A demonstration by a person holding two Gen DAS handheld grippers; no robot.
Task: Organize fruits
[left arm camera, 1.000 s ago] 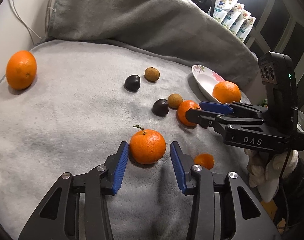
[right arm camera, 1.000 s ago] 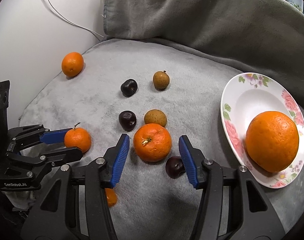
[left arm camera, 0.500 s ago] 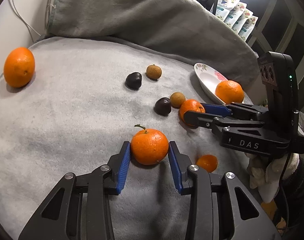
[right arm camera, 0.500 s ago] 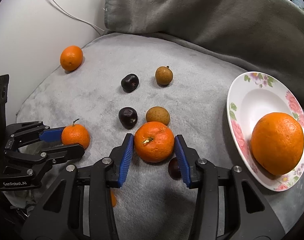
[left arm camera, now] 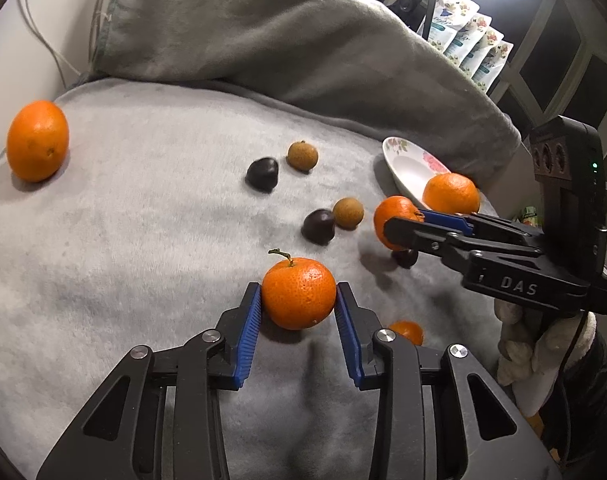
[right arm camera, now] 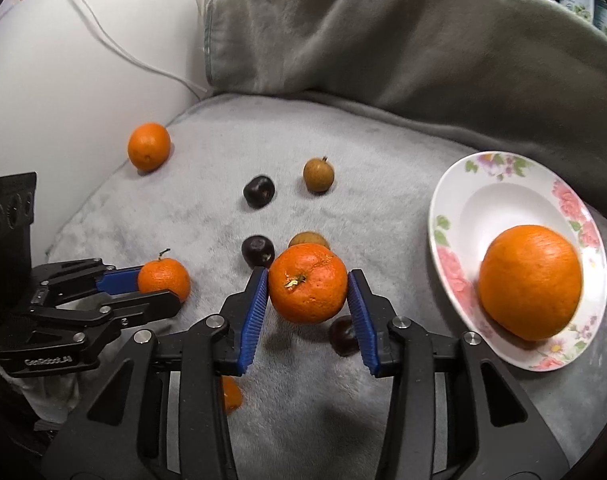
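Observation:
My left gripper (left arm camera: pixel 298 308) is shut on a stemmed tangerine (left arm camera: pixel 298 293) resting low on the grey blanket; it also shows in the right wrist view (right arm camera: pixel 163 279). My right gripper (right arm camera: pixel 308 312) is shut on a second tangerine (right arm camera: pixel 308 288) and holds it lifted above the blanket, seen from the left wrist view too (left arm camera: pixel 395 222). A floral plate (right arm camera: pixel 455 200) at the right holds a large orange (right arm camera: pixel 530 282).
On the blanket lie another orange (right arm camera: pixel 148 146) at the far left, two brown longans (right arm camera: pixel 318 175) (left arm camera: pixel 348 212), dark chestnut-like fruits (right arm camera: pixel 258 192) (right arm camera: pixel 258 251) (right arm camera: pixel 341 336) and a small orange piece (left arm camera: pixel 406 331). A bunched grey blanket (right arm camera: pixel 383 40) rises behind.
Both grippers closed onto their tangerines. The right gripper has lifted its tangerine off the blanket, uncovering the dark fruit beneath.

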